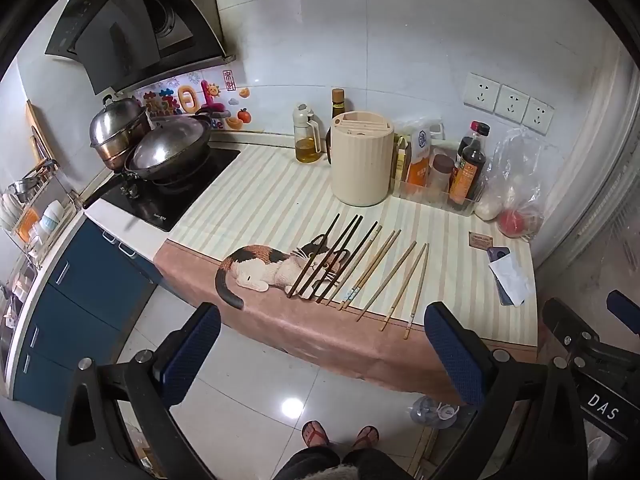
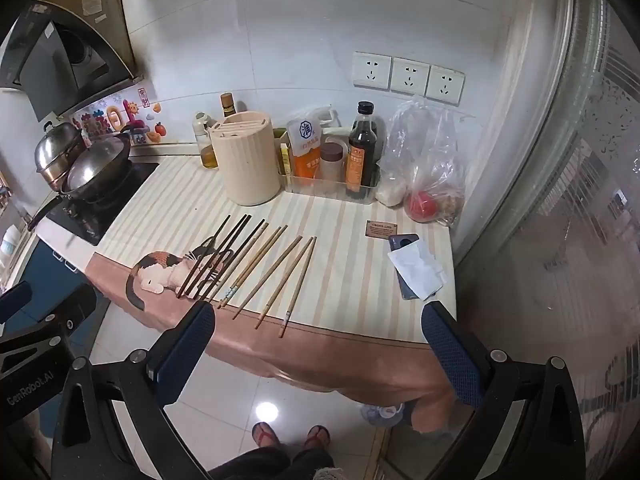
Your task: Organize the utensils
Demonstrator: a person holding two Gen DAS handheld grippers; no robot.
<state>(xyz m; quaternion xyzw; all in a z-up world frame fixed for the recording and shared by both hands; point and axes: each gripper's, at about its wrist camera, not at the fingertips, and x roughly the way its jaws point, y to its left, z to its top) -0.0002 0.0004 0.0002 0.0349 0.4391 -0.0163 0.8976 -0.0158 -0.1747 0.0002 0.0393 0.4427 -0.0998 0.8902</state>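
Chopsticks (image 1: 356, 268) lie fanned before the beige holder (image 1: 361, 159); left gripper (image 1: 320, 360) and right gripper (image 2: 318, 356) jaws wide apart, empty.

Beyond the blue-padded fingers (image 1: 196, 356), a cream-and-beige striped cloth (image 1: 280, 200) – pink-bordered, calico cat printed – is seen; dark brown chopsticks (image 1: 320, 260) and tan chopsticks (image 1: 400, 276) are laid before a cream holder (image 1: 360, 164).

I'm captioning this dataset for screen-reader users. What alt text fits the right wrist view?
A row of chopsticks lies loose on a striped counter mat in front of a beige utensil holder. The open right gripper hangs empty above the counter's near edge, with condiment bottles and a wok behind.
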